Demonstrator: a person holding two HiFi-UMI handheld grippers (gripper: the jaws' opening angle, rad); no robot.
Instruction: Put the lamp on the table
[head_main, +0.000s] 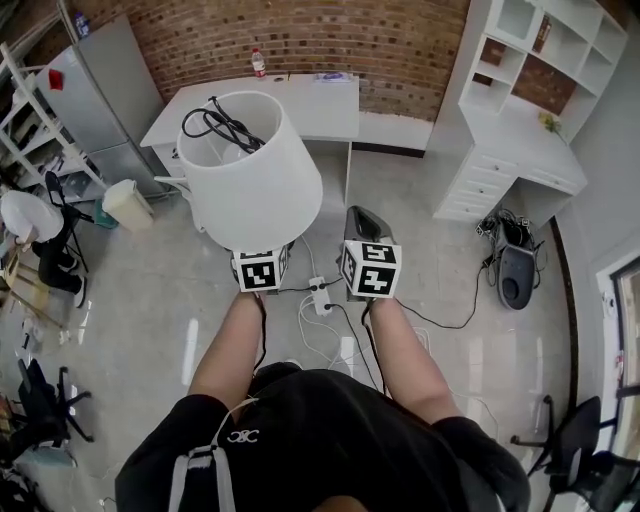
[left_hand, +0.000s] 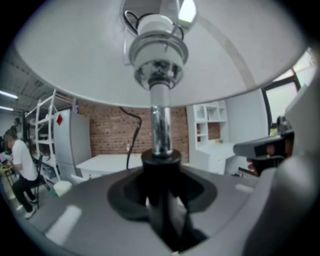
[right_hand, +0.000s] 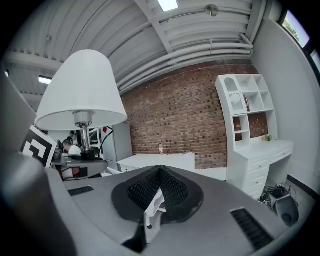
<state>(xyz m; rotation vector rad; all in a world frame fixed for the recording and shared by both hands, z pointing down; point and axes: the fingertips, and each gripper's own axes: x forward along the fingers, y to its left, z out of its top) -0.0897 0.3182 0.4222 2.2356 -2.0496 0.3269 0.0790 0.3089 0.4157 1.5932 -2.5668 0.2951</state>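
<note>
- While the lamp (head_main: 250, 170) is up in the air in front of the person, over the floor and short of the table (head_main: 320, 115), this reads as the carry step imo, not the put-down yet.
- Left tongs (left_hand: 161, 202) are clamped on the black collar at the bottom of the lamp's chrome stem, w/ the shade right overhead in the left gripper view. Lamp looks abt upright.
- Right tongs (right_hand: 159, 177) are pressed together w/ nothing in them. They're near the lamp, not touching it.
- Next move prob needs: step fwd, get the lamp's foot higher than the table top, pick a bare patch, lower it straight, then let go. Foot is hidden under the shade in the head view, so can't tell how much it has to clear.
- Cord (head_main: 228, 125) is bundled inside the top of the shade, so it could slide out if the lamp tips.
- On the table there's a bottle (head_main: 259, 63) at the back edge and smth flat and bluish near the right end, too small to tell. Middle looks bare, so plenty of room.
- In the way on the floor: a power strip (head_main: 320, 296) w/ loose cables right ahead of the person, trip risk imo.
- Off to the sides: a tall gray cabinet (head_main: 100, 90) and a seated person (head_main: 30, 225) on the left, a white shelf unit (head_main: 520, 140) on the right, all well apart from the path.
</note>
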